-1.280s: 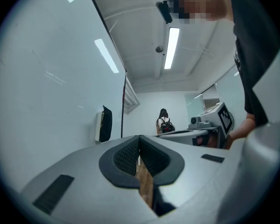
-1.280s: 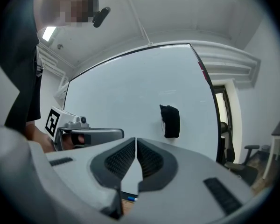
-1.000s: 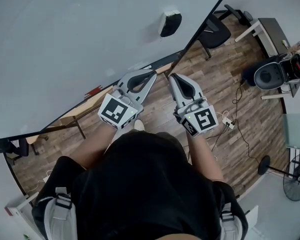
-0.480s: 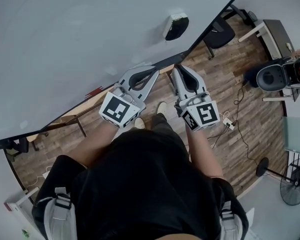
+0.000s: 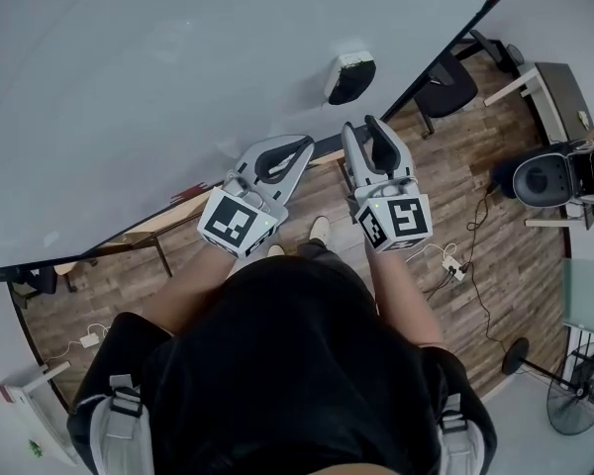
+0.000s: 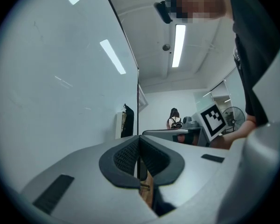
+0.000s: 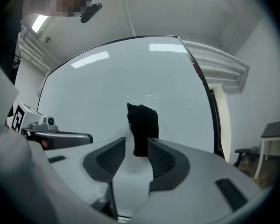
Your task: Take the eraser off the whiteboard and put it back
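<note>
The eraser (image 5: 349, 75), black with a pale back, sits stuck on the whiteboard (image 5: 129, 87) near its right edge, touched by neither gripper. The right gripper (image 5: 360, 125) points level at it from a little way off. Its jaws have just been opening and stand spread with nothing between the pads, and in the right gripper view the eraser lines up with the gap beyond them. The left gripper (image 5: 304, 144) is beside it, aimed along the board, jaws pressed together and empty. Each gripper carries a cube (image 5: 240, 223) with black-and-white square markers. Below is a wood floor (image 5: 495, 255), with a chair (image 5: 445, 82), a desk (image 5: 559, 82) and a fan (image 5: 579, 394) off to the right.
</note>
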Available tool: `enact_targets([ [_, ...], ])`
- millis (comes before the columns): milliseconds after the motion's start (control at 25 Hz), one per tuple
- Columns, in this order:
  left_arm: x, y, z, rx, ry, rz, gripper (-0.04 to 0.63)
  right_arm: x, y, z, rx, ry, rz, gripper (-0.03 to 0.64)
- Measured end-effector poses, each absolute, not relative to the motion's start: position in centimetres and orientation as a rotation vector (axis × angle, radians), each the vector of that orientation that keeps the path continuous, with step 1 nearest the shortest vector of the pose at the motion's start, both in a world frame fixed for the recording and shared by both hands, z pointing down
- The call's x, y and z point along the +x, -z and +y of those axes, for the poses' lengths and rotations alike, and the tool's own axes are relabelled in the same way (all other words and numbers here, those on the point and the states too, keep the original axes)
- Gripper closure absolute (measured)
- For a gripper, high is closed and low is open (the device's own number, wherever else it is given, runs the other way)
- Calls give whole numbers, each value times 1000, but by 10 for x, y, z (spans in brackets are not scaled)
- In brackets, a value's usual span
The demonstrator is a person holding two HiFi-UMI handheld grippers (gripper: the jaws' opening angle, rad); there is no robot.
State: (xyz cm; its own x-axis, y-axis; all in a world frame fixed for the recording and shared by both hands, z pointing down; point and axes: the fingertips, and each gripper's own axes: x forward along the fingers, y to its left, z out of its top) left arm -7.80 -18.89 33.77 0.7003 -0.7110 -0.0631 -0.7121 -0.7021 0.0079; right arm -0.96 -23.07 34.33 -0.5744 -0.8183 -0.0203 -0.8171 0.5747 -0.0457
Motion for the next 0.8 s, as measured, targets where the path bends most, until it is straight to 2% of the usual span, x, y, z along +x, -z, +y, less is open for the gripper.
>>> enact_targets([
  [280,-75,-336,-203,-2857,-90,1248,600,-14,-341,-261,-1406,57,2778,368],
  [480,-80,-336,-210,-2843,-88,1294,600,-20,-337,-278,-1392,52,2788,344],
  [800,-87,-337,-219,-2837,-92,1329,600,-28,-333,-295,-1394,52,2788,342],
])
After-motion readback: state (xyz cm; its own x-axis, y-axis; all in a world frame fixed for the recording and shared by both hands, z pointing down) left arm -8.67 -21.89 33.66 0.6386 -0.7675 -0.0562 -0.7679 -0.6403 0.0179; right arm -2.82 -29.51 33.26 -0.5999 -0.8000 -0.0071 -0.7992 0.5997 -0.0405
